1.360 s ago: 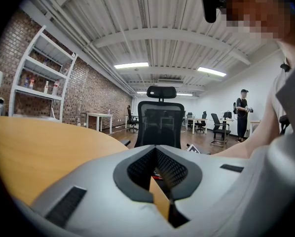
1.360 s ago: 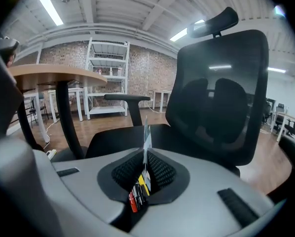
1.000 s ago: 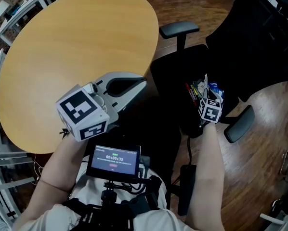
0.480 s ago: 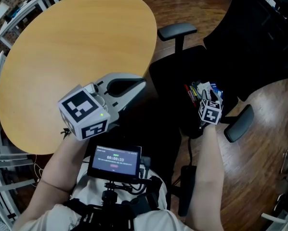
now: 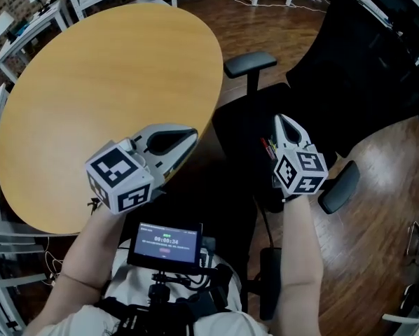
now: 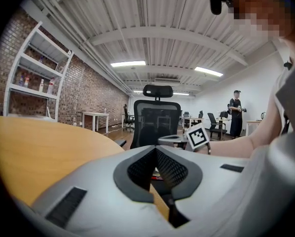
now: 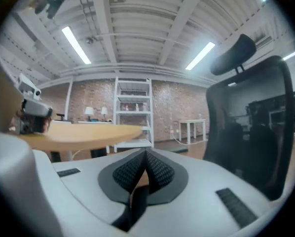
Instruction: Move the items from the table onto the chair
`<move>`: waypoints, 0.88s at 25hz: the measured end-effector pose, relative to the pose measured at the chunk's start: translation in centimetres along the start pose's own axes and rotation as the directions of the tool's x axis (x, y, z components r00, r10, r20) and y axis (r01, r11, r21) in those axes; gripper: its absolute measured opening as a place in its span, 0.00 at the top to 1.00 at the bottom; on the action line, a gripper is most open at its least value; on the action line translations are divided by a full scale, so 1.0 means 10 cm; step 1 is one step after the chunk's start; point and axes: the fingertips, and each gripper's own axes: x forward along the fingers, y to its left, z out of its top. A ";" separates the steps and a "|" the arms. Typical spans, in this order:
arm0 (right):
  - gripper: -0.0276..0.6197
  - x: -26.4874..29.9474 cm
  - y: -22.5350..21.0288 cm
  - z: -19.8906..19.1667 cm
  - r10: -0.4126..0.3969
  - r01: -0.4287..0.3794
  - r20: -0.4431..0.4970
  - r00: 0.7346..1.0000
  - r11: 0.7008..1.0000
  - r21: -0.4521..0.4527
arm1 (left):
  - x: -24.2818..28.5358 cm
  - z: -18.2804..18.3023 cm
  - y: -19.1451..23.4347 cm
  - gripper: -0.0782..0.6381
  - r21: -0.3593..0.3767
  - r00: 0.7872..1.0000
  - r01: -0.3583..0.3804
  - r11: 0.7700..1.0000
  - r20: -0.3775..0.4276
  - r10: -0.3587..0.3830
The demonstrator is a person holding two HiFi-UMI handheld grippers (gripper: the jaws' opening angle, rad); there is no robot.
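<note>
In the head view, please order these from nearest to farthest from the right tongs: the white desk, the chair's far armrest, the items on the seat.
1. Items on the seat, just left of the right tongs.
2. Far armrest, above them in the picture.
3. White desk, top-left corner.

head view: high up, steeply down over counter (image 5: 90, 89) and chair (image 5: 363, 75) | left gripper view: low, level along own jaws, counter close at left, chair back ahead | right gripper view: level along own jaws, chair back close at right, counter farther left | shared by all: counter, chair
</note>
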 end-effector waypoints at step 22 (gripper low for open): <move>0.95 0.34 3.97 1.09 0.765 -0.765 0.033 0.643 0.643 -0.028 | -1.89 -0.28 0.86 0.88 -0.062 0.932 -0.359 0.931 0.029 0.362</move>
